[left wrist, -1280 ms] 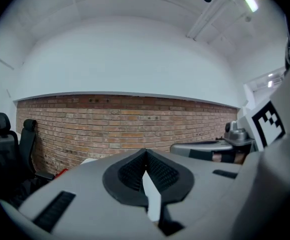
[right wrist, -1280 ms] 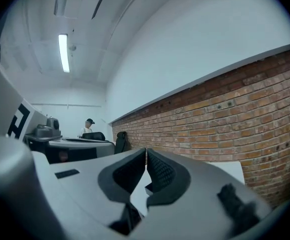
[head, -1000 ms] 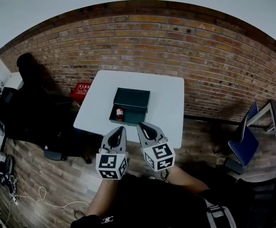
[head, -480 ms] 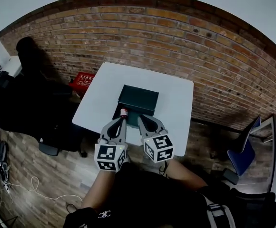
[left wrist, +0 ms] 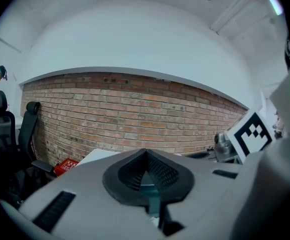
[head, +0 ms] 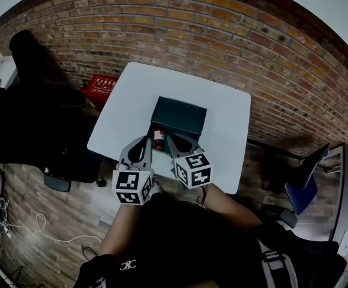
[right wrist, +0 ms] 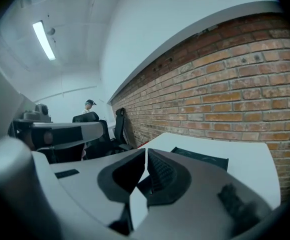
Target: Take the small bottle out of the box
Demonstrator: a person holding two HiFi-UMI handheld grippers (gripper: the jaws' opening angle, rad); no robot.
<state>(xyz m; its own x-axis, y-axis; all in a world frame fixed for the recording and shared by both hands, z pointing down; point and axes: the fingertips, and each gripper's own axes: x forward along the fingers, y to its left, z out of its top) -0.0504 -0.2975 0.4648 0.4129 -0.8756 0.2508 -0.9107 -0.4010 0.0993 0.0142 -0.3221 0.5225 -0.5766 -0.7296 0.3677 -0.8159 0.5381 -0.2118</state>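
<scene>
Barely started, by my reading: nothing has been lifted yet.

Head view: the small bottle (head: 158, 138), red with a pale cap, sits inside the dark green box (head: 180, 116), in its near left part, on the white table (head: 228, 131). The left gripper (head: 143, 144) comes up to the box's near left corner, and the right gripper (head: 173, 141) to its near edge just right of the bottle. The bottle shows between the two tips, and neither tip visibly touches it. Still to do are opening a claw, closing it on the bottle and lifting the bottle clear of the box.

Left gripper view: the left gripper (left wrist: 145, 153) has its ribbed pads meeting at the tip, closed on nothing. A sliver of teal shows low between them, likely the box beyond. The bottle isn't visible here.

Right gripper view: the right gripper (right wrist: 146, 155) is closed too, with only a thin slit between its pads and nothing in it. The box (right wrist: 201, 157) lies just ahead, to the right of the tips, and the bottle is out of sight.

Against a second ago, the head view now sits closer over the table. Then both grippers hung short of the table's near edge, well apart from the box; now their tips reach the box's near side. The bottle holds the same spot in the box, and the right claw has stayed closed.
</scene>
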